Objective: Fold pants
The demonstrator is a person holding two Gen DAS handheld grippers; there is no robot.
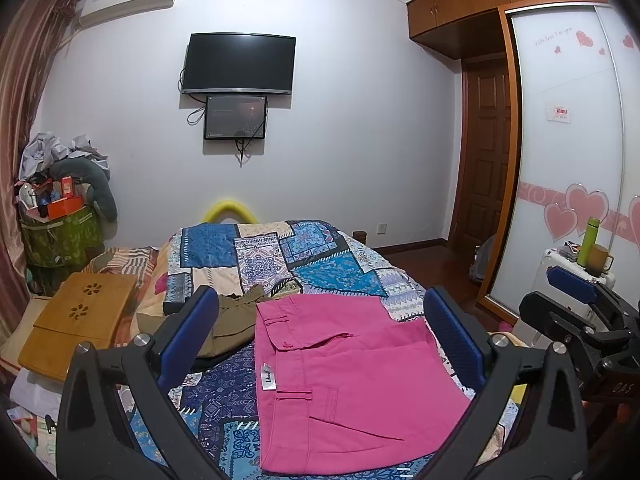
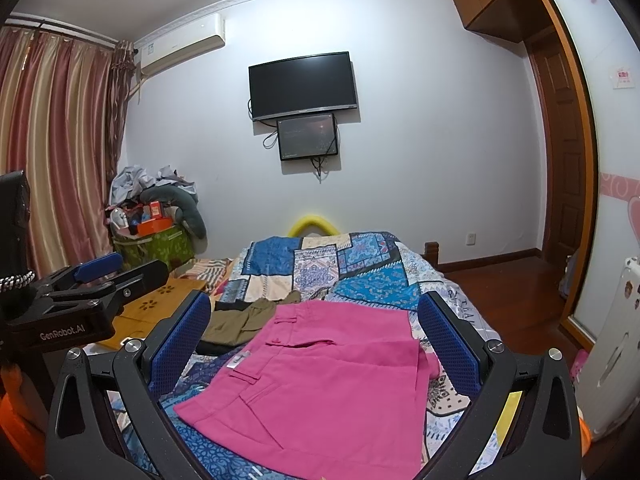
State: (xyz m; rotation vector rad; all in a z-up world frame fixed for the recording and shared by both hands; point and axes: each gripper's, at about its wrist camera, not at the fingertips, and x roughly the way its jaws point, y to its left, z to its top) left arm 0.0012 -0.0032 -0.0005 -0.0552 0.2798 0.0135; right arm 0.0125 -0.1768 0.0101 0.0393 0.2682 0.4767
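Observation:
Pink pants (image 1: 344, 384) lie folded into a compact rectangle on the patchwork bedspread (image 1: 248, 256), waistband and white label to the left. They also show in the right wrist view (image 2: 320, 380). My left gripper (image 1: 320, 324) is open and empty, held above the pants. My right gripper (image 2: 316, 328) is open and empty, also above them. The right gripper shows at the right edge of the left wrist view (image 1: 576, 300). The left gripper shows at the left of the right wrist view (image 2: 92, 284).
Olive-green pants (image 1: 232, 320) lie crumpled just behind the pink ones. A wooden lap tray (image 1: 80, 320) sits at the bed's left. A cluttered green basket (image 1: 60, 232) stands by the curtain. A white case with a green bottle (image 1: 588, 240) stands to the right, before the wardrobe.

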